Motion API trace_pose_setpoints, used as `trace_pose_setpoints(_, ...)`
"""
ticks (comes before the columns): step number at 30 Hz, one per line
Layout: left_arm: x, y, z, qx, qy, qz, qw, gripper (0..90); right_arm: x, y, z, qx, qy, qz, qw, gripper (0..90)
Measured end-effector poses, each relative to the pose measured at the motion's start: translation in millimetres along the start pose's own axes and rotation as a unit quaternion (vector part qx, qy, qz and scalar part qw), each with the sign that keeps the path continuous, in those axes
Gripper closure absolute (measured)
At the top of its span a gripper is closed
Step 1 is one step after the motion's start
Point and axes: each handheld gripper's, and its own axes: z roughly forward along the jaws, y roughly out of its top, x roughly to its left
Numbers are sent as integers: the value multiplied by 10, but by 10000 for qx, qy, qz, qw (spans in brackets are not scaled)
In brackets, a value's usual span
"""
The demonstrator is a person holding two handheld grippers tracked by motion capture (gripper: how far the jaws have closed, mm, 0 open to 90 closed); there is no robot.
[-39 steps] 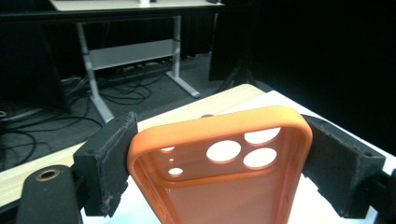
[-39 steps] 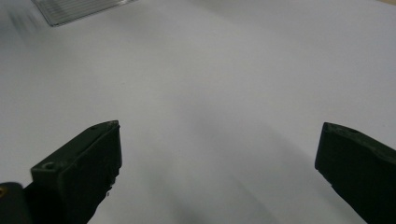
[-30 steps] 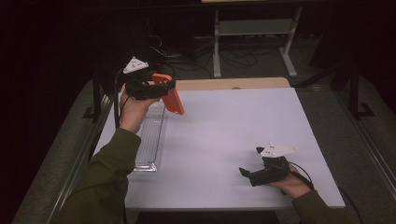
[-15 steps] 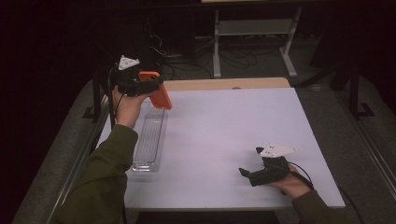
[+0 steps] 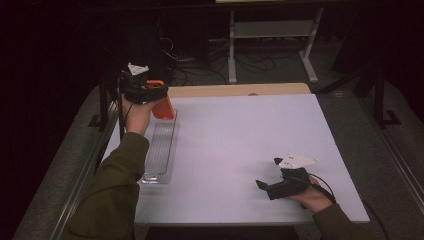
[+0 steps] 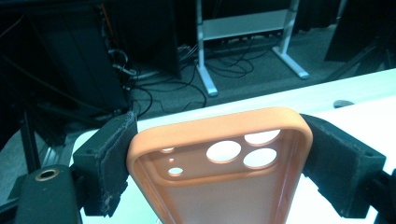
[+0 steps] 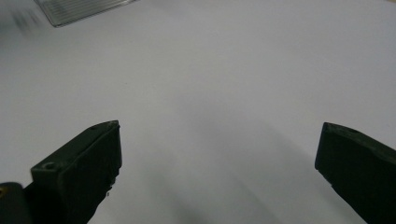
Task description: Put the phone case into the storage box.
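1. One white table (image 5: 240,145) spans the high view, bare across its middle.
2. Clear tray (image 5: 161,150) lies lengthwise at centre left, its long axis running toward the frame's top.
3. Orange case (image 5: 163,106) hangs tilted over the tray's far end, just below the left tool (image 5: 150,92), which is clenched across its width.
4. Right tool (image 5: 267,186), lower right, rests released and empty, well apart.

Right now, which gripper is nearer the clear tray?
Left. The left gripper, clamped on the orange phone case, hangs over the clear tray's far end; the right gripper rests well off to its side.
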Motion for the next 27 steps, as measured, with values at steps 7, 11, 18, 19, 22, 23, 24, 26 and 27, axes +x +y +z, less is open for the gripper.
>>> trace_pose_setpoints(7, 25, -107, 128, 171, 221, -17, 9996, 153, 2, -1, -7, 13, 5, 30, 10000, 0)
trace_pose_setpoints(11, 29, -183, 199, 295, 252, -72, 9992, 153, 5, 2, -14, 20, 11, 51, 10000, 0)
trace_pose_setpoints(18, 13, -264, 290, 424, 281, -22, 9987, 151, 6, 3, -14, 12, 19, 32, 10000, 0)
trace_pose_setpoints(19, 1, -273, 303, 439, 298, -30, 9986, 151, 6, 3, -14, 12, 20, 30, 10000, 0)
trace_pose_setpoints(22, -14, -294, 343, 492, 334, 16, 9982, 150, 6, 4, -14, 10, 20, 27, 10000, 0)
trace_pose_setpoints(23, -21, -299, 354, 502, 364, 21, 9981, 150, 6, 4, -15, 14, 22, 28, 10000, 0)
trace_pose_setpoints(24, -19, -302, 362, 517, 349, 46, 9980, 150, 6, 4, -16, 14, 23, 31, 10000, 0)
trace_pose_setpoints(26, -30, -316, 392, 548, 349, 51, 9979, 149, 9, 3, -18, 23, 31, 50, 10000, 0)
trace_pose_setpoints(27, -34, -322, 405, 572, 364, 69, 9977, 148, 2, 4, -17, -5, 17, -2, 10000, 0)
